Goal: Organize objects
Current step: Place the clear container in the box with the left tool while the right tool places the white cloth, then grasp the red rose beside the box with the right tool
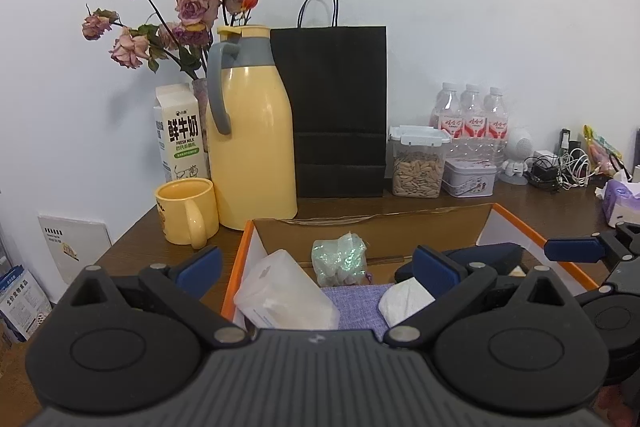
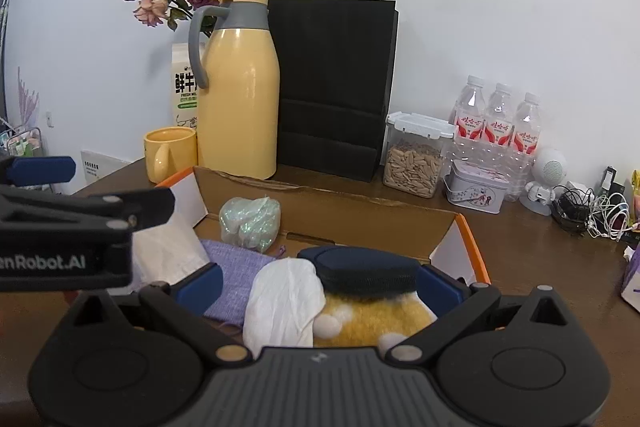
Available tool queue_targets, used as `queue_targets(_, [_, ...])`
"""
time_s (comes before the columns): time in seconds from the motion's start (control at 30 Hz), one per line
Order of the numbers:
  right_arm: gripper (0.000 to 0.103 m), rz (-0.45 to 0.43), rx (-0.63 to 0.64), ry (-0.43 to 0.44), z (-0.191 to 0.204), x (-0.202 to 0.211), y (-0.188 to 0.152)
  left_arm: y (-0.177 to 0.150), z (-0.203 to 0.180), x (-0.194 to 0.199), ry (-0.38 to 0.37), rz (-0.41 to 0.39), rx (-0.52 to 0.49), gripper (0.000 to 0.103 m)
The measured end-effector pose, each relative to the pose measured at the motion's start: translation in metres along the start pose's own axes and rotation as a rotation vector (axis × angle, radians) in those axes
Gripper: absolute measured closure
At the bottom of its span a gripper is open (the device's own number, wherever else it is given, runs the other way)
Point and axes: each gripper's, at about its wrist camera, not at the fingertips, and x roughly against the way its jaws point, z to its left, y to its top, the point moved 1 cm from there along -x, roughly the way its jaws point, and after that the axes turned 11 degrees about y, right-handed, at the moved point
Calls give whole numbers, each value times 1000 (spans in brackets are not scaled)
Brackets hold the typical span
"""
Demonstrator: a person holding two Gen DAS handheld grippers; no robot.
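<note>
Here the left gripper [image 1: 318,269] and right gripper [image 2: 318,285] both hang released, jaws wide, over the cardboard box [image 2: 362,213]. Nothing is grasped (a dark pouch [image 2: 362,269] lies near the right one).

Bystanders along the wall on the brown wooden table [image 1: 132,247]

A tall yellow thermos jug with a grey handle [image 1: 253,131] stands between a white milk carton [image 1: 179,135] and an upright black paper bag [image 1: 335,111]; a yellow ceramic mug [image 1: 187,209] sits in front of the carton. Dried pink roses [image 1: 180,7] rise behind. To the right: a clear lidded container of seeds [image 1: 418,163], a small printed tin [image 1: 470,178], three water bottles [image 1: 472,117], tangled cables [image 1: 560,169].
</note>
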Motion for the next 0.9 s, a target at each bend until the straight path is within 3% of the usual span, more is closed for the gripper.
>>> queue_targets(0.5, [0, -35, 11, 7, 7, 66, -22, -10, 14, 59, -13, 11, -15, 0])
queue_targets(0.9, [0, -10, 11, 1, 7, 108, -62, -40, 30, 86, -29, 72, -36, 0])
